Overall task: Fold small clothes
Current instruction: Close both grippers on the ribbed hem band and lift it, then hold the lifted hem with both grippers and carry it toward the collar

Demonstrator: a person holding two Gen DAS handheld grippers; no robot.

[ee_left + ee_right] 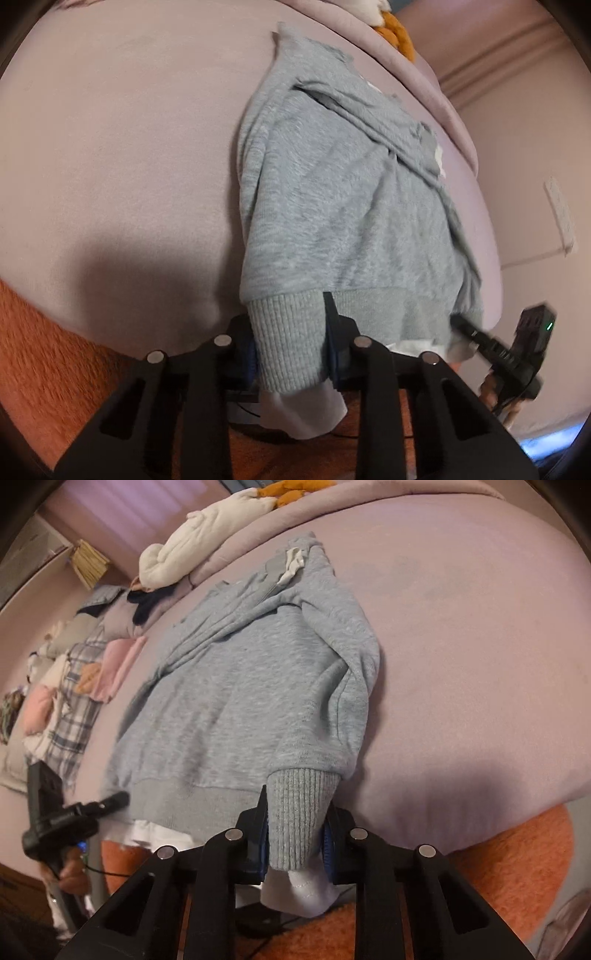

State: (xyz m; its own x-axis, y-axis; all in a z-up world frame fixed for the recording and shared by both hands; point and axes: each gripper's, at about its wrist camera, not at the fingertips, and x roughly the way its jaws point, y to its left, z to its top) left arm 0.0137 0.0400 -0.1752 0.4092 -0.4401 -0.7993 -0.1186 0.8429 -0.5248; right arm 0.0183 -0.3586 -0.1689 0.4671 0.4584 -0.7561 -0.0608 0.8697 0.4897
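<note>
A small grey sweatshirt [332, 206] lies on the lilac bed, its sleeves folded in over the body; it also shows in the right wrist view [243, 701]. My left gripper [291, 354] is shut on a ribbed grey cuff [284, 343] with a white layer hanging under it, at the near bed edge. My right gripper [295, 842] is shut on the other ribbed cuff [299, 812], white fabric hanging below. Each gripper shows in the other's view, the right gripper [476, 334] and the left gripper [103, 805], both at the hem.
The lilac bed sheet [461, 627] spreads wide beside the sweatshirt. A white garment [199, 539] and an orange one [291, 491] lie at the bed's far edge. Folded pink and plaid clothes [85, 686] sit to the left. An orange rug [509, 878] lies below the bed.
</note>
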